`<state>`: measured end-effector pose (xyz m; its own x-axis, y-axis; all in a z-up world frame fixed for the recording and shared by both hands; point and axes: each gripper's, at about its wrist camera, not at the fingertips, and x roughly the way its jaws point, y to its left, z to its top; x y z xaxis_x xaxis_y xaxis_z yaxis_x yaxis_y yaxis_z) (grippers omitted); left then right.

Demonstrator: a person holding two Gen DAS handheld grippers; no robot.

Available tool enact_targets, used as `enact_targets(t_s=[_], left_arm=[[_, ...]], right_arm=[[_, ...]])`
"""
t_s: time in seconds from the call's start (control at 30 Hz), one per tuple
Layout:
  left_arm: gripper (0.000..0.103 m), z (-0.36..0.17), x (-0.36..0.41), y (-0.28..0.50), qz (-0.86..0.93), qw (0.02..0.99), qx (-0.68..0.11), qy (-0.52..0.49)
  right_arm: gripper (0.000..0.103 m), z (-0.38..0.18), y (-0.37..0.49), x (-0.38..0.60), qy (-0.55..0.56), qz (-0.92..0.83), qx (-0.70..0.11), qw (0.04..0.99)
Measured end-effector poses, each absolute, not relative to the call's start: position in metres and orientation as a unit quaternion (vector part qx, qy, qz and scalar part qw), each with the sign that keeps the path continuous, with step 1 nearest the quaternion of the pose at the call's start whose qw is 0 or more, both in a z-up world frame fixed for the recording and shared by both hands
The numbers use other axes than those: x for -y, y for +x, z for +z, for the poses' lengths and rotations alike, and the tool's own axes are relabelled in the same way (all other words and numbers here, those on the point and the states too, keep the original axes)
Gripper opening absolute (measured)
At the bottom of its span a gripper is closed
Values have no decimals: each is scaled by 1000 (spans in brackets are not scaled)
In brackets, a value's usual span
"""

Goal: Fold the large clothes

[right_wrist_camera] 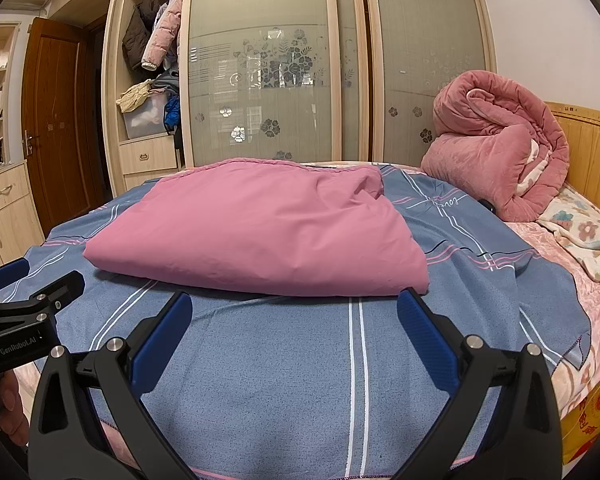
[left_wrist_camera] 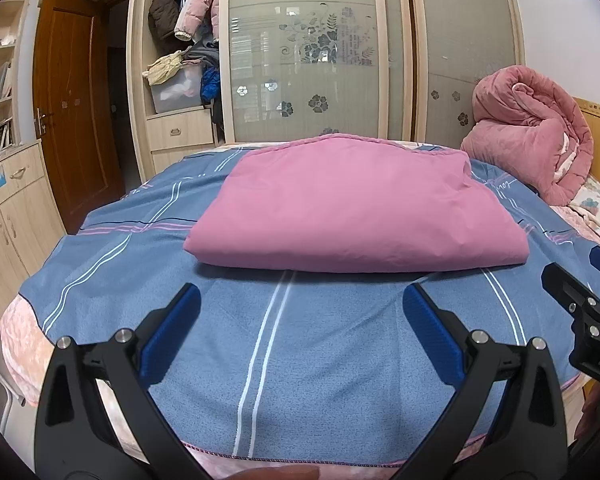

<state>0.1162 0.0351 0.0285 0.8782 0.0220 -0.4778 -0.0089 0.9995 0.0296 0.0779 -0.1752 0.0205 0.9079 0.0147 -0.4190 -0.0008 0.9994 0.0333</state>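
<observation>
On the blue striped bedsheet [left_wrist_camera: 300, 340], the pink cotton garment [left_wrist_camera: 352, 208] lies folded in a thick rectangle toward the far side. Our left gripper [left_wrist_camera: 300, 312] and right gripper [right_wrist_camera: 294, 320] hover near its front fold, both spread wide and empty; we should pinch both near corners evenly.

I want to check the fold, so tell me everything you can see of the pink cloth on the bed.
The pink cloth is a plain, smooth, matte woven fabric, folded into a thick, roughly rectangular, several-layered bundle. It lies flat on the blue striped sheet, rounded fold edge toward the cameras; its far right corner is rumpled. Only the sheet touches it; both grippers stand short of it, jaws open.
</observation>
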Motion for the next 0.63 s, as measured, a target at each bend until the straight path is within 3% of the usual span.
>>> enact_targets(t_s=[0.63], left_arm=[[101, 27, -39, 119, 0, 968, -253, 9]], right_arm=[[102, 20, 78, 175, 17, 4, -215, 976]])
